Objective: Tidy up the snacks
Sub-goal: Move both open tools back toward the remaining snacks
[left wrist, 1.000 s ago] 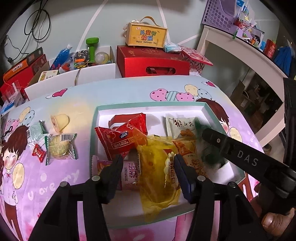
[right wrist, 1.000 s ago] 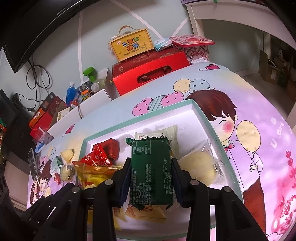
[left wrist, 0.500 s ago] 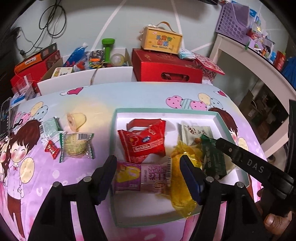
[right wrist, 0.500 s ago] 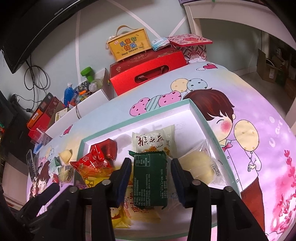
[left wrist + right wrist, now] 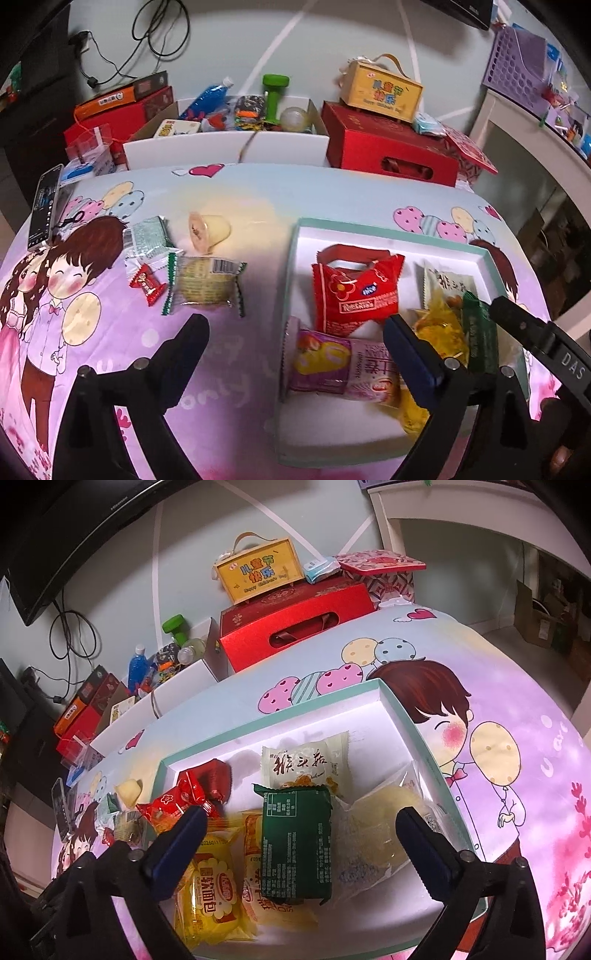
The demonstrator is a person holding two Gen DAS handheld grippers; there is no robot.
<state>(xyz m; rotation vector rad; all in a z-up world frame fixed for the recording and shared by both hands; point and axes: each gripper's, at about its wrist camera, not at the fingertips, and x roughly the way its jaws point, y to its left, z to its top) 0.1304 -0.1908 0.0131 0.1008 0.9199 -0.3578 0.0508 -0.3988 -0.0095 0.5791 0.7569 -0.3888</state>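
A shallow white tray with a teal rim (image 5: 295, 258) (image 5: 391, 698) holds several snack packets: a red one (image 5: 356, 291), a pink one (image 5: 343, 362), yellow ones (image 5: 214, 878), a cream one (image 5: 303, 764), a clear-wrapped cake (image 5: 380, 834) and a dark green packet (image 5: 295, 842) (image 5: 478, 336). My right gripper (image 5: 299, 838) is open, its jaws wide on either side of the green packet lying in the tray. My left gripper (image 5: 295, 339) is open and empty over the tray's left edge. Loose snacks lie on the cloth to the left: a green-edged cake packet (image 5: 205, 284), a small red candy (image 5: 147, 284), a pudding cup (image 5: 208, 230) and a silver-green packet (image 5: 146, 236).
A red gift box (image 5: 388, 147) with a yellow box (image 5: 382, 90) on top stands at the back. A white carton (image 5: 229, 147) of bottles sits beside it. A phone (image 5: 46, 206) lies at the far left edge. A white shelf (image 5: 535, 147) is at the right.
My right gripper opened and let the green packet go into the tray. My left gripper drew back and left, away from the yellow packet, and opened wider.
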